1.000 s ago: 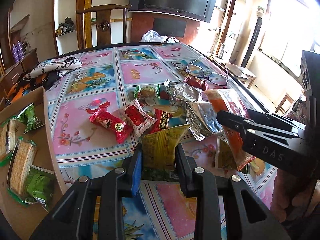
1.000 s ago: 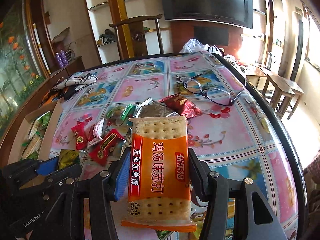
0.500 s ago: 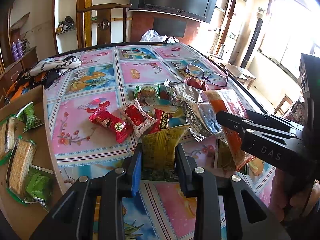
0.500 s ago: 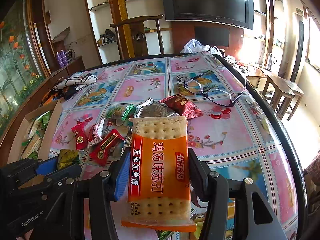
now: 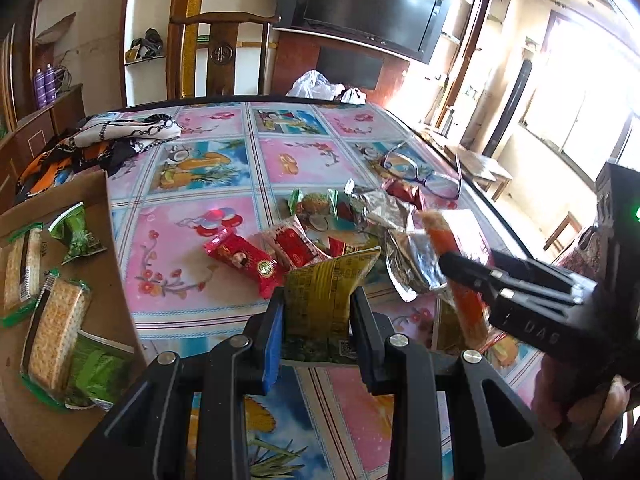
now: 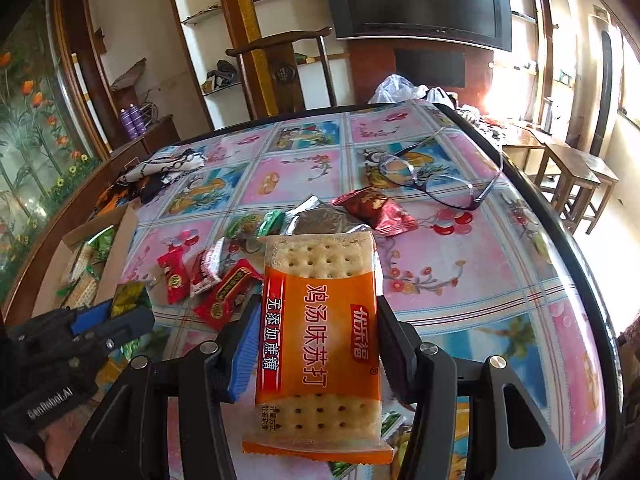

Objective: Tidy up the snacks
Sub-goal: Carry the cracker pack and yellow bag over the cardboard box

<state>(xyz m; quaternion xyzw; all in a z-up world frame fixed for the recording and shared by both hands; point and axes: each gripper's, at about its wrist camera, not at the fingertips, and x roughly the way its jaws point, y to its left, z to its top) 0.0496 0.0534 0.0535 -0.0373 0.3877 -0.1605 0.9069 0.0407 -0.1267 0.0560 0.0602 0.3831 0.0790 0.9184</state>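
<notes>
Both tools are clamped: the left gripper [image 5: 316, 316] on a yellow packet [image 5: 326, 296], the right gripper [image 6: 316, 344] on a cracker pack [image 6: 320, 336]. The box [image 5: 116, 236] sits at the table's left edge, nearer the left gripper.

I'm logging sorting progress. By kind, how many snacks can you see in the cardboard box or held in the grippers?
Cracker packs in box: 2
Green packets in box: 2
Yellow packet in left gripper: 1
Orange pack in right gripper: 1
Total: 6
</notes>
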